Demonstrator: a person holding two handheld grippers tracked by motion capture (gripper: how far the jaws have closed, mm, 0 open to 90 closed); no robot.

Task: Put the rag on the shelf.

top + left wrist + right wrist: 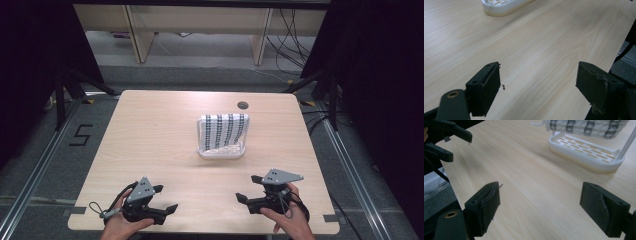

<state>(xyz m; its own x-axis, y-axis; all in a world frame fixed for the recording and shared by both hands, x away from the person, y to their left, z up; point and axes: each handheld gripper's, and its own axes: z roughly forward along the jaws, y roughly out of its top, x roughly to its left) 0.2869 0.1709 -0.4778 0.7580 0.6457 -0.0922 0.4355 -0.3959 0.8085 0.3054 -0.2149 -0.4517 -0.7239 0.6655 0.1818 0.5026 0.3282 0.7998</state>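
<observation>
A pale wooden table (150, 140) holds a white slotted rack (221, 151) near its middle, a black-and-white patterned cloth (225, 129) draped over it. Near the front edge, well apart from the rack, the left gripper (165, 199) and right gripper (248, 188) hover with jaws spread wide, empty.

White slotted rack (221, 151) mid-table — patterned cloth (223, 129) draped over it
</observation>
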